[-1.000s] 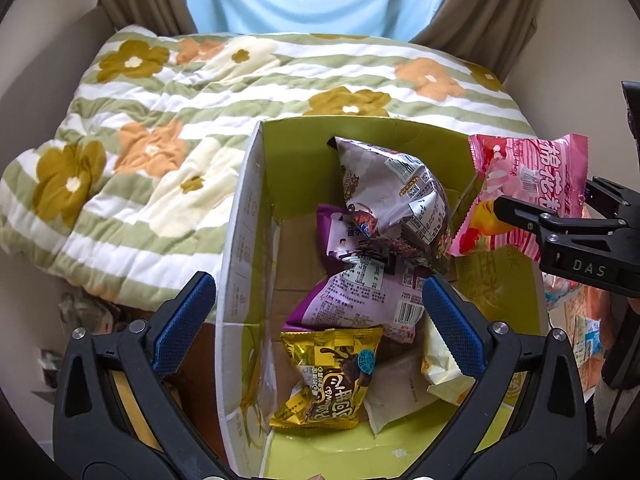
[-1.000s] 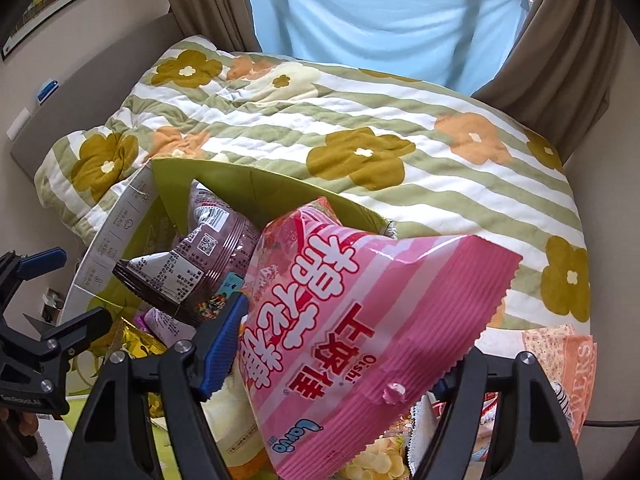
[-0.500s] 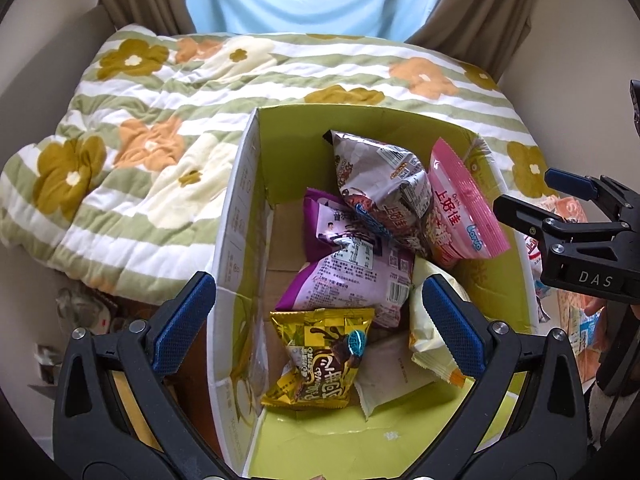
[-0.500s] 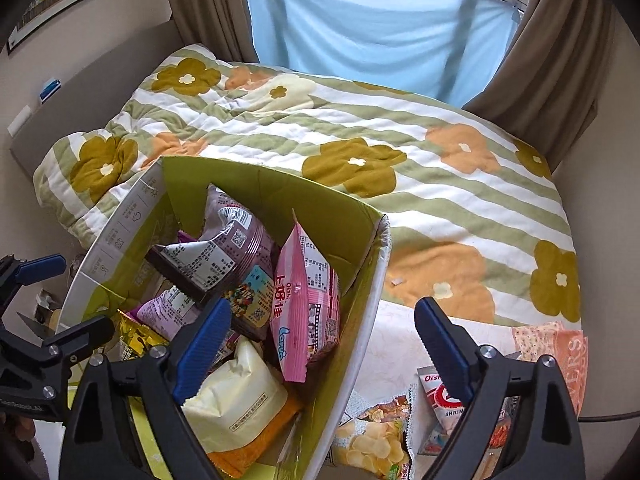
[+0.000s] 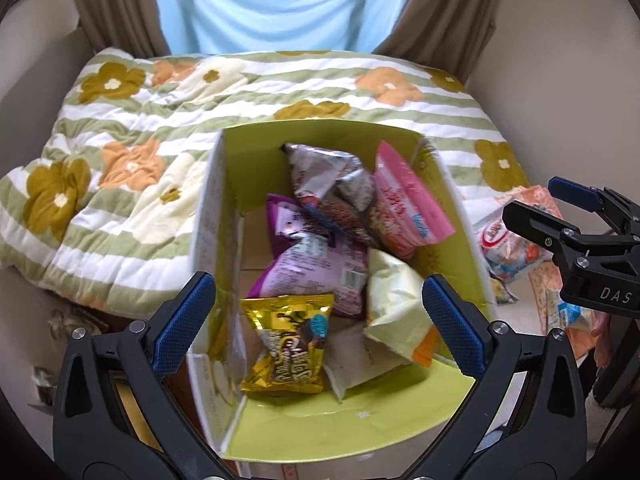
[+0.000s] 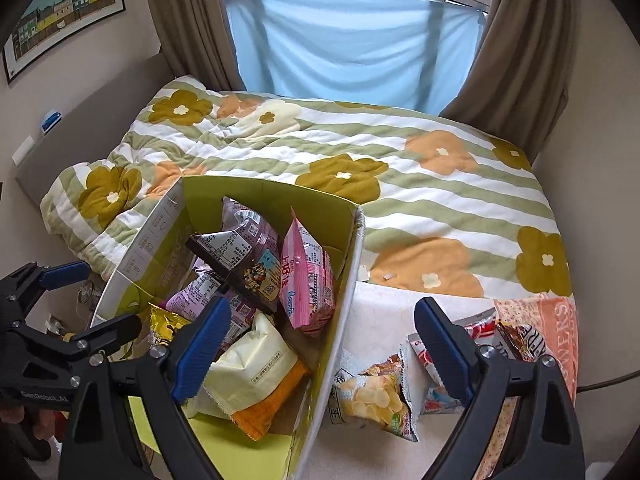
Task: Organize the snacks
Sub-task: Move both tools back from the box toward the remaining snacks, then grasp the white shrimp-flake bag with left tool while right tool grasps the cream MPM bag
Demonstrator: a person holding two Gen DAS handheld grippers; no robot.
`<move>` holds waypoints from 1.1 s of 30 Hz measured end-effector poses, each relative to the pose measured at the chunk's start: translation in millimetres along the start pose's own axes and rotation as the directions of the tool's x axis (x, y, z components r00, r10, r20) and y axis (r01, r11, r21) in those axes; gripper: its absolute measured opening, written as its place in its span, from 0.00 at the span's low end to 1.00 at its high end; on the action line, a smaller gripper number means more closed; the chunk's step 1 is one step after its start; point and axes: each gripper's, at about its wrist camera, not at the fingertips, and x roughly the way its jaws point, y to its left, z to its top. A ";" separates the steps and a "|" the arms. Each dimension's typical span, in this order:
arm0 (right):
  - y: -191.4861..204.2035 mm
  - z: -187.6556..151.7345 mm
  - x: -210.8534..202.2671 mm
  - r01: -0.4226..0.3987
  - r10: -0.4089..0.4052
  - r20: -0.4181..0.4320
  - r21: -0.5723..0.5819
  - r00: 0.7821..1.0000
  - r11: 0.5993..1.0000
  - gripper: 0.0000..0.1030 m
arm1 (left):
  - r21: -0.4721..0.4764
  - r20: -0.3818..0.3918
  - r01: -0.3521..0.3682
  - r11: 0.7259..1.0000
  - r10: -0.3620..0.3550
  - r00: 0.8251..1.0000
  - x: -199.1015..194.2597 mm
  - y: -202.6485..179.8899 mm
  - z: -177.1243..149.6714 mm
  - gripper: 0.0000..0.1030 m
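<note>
A: How much room is around the box (image 5: 224,216)?

B: It is open-topped, green inside, standing against the foot of the bed. The flowered quilt (image 6: 420,204) lies just past its far wall. Its left wall drops to the floor, and its right wall borders a pale surface where loose packets lie. Above the box the air is free.

A: Count what's inside.

B: Six packets that I can make out: a pink bag (image 6: 308,276) standing on edge against the right wall, a dark silver-brown bag (image 5: 332,192) touching it, a purple bag (image 5: 316,268) beneath, a gold packet (image 5: 288,344) nearest the camera, a pale yellow packet (image 6: 256,364) with an orange end, and a white one (image 5: 360,364) half buried.

A: And outside?

B: At least three: a chips bag (image 6: 376,396) just beside the box wall, and two red-and-white packets (image 6: 436,360) farther right, near an orange cloth (image 6: 548,320).

A: The claws?

B: Two. The left claw (image 5: 318,324) hangs spread wide over the near end of the box, gripping nothing. The right claw (image 6: 322,352) stands released, straddling the right wall, nothing between its pads.

A: Changed from a second ago?

B: Then the right claw clutched the pink bag over the box; now the bag rests inside, and both claws have drawn back and up.
</note>
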 end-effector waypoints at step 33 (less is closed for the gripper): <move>-255.8 -201.4 -115.0 0.166 -0.151 -0.070 0.348 0.986 0.923 0.89 | 0.126 -0.096 0.123 0.984 -0.111 0.989 79.3 -299.1 -2.8 1.00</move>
